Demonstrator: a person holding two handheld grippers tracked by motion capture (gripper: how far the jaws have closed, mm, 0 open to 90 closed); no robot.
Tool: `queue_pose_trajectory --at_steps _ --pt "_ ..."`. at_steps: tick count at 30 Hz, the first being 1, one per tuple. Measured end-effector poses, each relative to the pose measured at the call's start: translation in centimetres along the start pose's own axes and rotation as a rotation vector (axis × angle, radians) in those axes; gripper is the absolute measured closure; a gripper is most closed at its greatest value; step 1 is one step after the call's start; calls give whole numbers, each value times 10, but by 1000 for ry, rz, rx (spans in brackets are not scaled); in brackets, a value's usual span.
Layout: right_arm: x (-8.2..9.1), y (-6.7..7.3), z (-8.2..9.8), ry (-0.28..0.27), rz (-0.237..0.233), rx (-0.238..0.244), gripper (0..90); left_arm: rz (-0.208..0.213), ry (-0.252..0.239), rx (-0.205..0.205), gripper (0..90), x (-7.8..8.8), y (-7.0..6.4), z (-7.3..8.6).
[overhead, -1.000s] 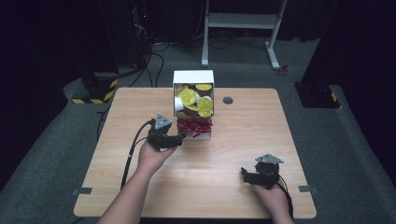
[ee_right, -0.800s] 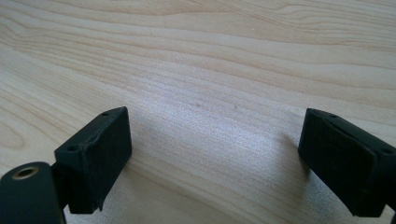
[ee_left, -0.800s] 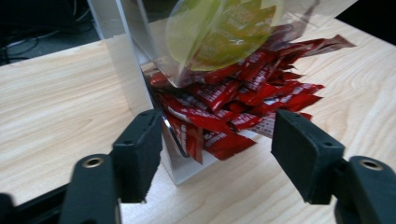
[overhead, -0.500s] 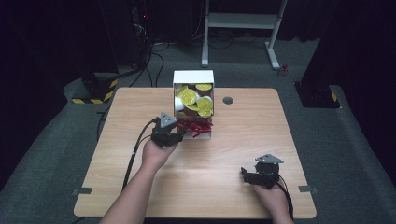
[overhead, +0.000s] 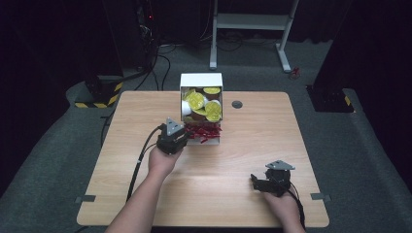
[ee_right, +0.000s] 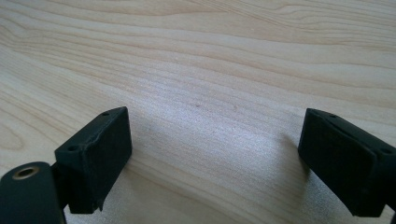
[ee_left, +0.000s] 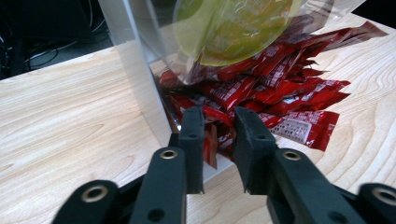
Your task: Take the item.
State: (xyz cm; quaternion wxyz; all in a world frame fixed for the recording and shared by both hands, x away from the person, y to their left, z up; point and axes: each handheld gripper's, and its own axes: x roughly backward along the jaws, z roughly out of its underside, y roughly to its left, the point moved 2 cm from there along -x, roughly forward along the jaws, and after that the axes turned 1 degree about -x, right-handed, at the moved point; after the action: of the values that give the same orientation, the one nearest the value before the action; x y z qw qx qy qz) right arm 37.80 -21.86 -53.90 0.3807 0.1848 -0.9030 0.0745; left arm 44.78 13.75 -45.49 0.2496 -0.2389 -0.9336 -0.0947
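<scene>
Red sachets [ee_left: 280, 100] heaped at the open front of a white box [overhead: 201, 83] at the bench's [overhead: 252, 136] far middle, under yellow-lidded cups [overhead: 196, 101]. Left gripper [ee_left: 218, 140] at the box's front corner, jaws narrowed with a small gap, straddling the wall edge and a sachet, grip uncertain. Right gripper [ee_right: 212, 163] near the front right, jaws spread wide over bare wood.

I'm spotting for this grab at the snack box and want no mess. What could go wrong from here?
The left gripper has its jaws nearly closed at the white box's front lip; it may pinch the lip and drag or tip the box. The red packets already spill onto the table, so more could slide out. The yellow discs are piled above.
</scene>
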Motion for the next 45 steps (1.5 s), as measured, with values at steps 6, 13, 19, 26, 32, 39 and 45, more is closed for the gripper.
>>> queue_pose_trajectory --at_steps 6,13,19,26,32,39,45 --pt "0 0 0 1 0 -2 95 0 -18 8 799 4 1 3" --pt "0 0 0 1 1 -2 95 9 -27 -5 857 10 -2 2" --pt "0 0 0 0 3 -3 95 15 -41 -9 860 21 -6 7" --pt "0 1 0 1 2 -5 96 14 -52 -28 679 24 -7 8" --pt "0 1 0 0 2 -5 96 -44 -36 -45 412 13 -12 1" --pt "0 1 0 1 2 -5 96 -44 -13 -35 456 -3 -10 -3" --pt "0 1 0 1 2 -5 95 -50 -18 -51 600 -5 -7 -2"
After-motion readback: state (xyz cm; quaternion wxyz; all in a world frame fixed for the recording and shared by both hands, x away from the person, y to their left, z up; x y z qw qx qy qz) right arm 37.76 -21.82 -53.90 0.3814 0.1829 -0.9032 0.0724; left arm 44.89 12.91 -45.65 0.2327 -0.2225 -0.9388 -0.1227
